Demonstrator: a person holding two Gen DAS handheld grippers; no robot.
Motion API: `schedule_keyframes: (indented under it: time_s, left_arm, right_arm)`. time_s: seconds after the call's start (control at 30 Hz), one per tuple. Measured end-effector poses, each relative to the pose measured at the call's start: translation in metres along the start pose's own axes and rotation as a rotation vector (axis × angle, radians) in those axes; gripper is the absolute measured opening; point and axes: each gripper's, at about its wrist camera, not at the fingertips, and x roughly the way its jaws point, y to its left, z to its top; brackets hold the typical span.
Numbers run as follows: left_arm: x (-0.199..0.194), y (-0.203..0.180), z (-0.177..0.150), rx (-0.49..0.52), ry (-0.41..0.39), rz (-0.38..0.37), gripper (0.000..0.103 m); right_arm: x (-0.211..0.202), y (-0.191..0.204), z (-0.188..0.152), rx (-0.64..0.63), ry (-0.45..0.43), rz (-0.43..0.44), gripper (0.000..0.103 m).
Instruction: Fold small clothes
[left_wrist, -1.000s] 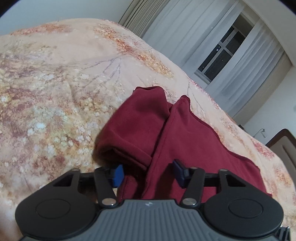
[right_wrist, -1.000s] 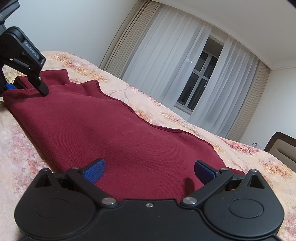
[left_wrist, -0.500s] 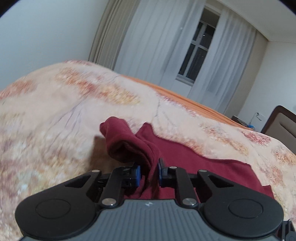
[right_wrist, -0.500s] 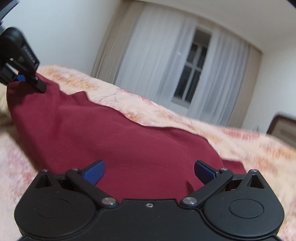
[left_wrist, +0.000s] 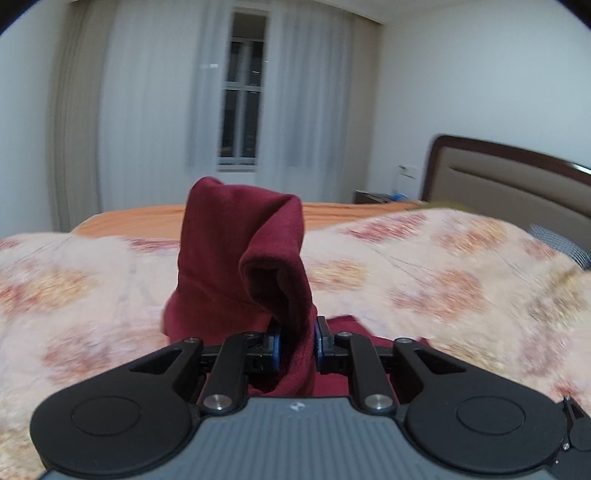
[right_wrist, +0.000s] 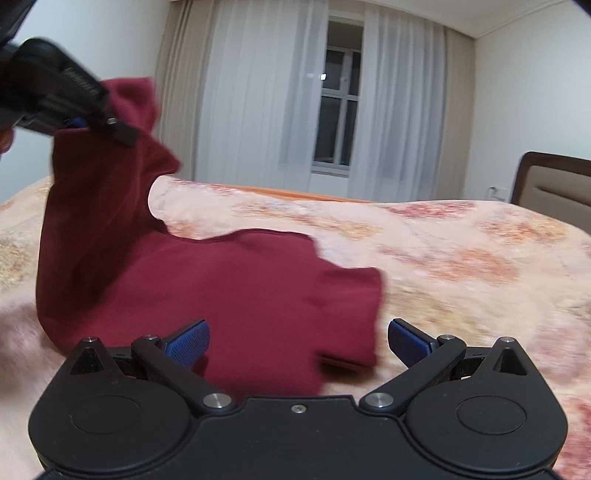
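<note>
A dark red garment (right_wrist: 229, 288) lies on the floral bedspread (right_wrist: 461, 258). My left gripper (left_wrist: 296, 341) is shut on a bunched part of the garment (left_wrist: 251, 266) and holds it lifted off the bed; it also shows in the right wrist view (right_wrist: 85, 122) at the upper left, with cloth hanging from it. My right gripper (right_wrist: 298, 341) is open and empty, low over the garment's near edge, its blue pads (right_wrist: 188, 341) apart on either side of the cloth.
A padded headboard (left_wrist: 517, 192) stands at the right. White curtains and a window (right_wrist: 336, 110) fill the far wall. An orange sheet (left_wrist: 147, 221) edges the bed's far side. A grey pillow corner (left_wrist: 561, 243) shows at the right.
My left gripper closed on the garment's folded part and lifted it up off the bed. My right gripper stayed open while its view shifted along the garment to its right end.
</note>
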Motion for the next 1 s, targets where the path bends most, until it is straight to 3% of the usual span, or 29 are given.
schedule_keyframes:
  time_s: [0.2,0.43,0.57,0.7,0.77,0.87,1.0]
  left_arm:
    - [0.040,-0.081,-0.025,0.145,0.118,-0.068,0.017]
    - [0.047,-0.123,-0.071,0.323,0.173,-0.040,0.022]
    - [0.041,-0.117,-0.073,0.257,0.187,-0.102,0.040]
    - [0.030,-0.104,-0.070,0.175,0.199,-0.162,0.051]
    - [0.024,-0.099,-0.069,0.146,0.191,-0.167,0.070]
    - [0.010,-0.086,-0.068,0.073,0.165,-0.153,0.089]
    - [-0.005,-0.064,-0.068,-0.015,0.162,-0.127,0.096]
  right_arm:
    - [-0.021,-0.036,-0.021,0.037,0.016,-0.067,0.102]
    - [-0.031,-0.069,-0.040,0.207,0.025,-0.046,0.103]
    - [-0.026,-0.080,-0.047,0.283,0.051,-0.041,0.103]
    - [-0.025,-0.083,-0.053,0.309,0.054,-0.045,0.103]
    - [-0.024,-0.082,-0.054,0.307,0.053,-0.046,0.102]
    - [-0.022,-0.081,-0.056,0.304,0.055,-0.047,0.103]
    - [-0.021,-0.081,-0.059,0.304,0.058,-0.045,0.103]
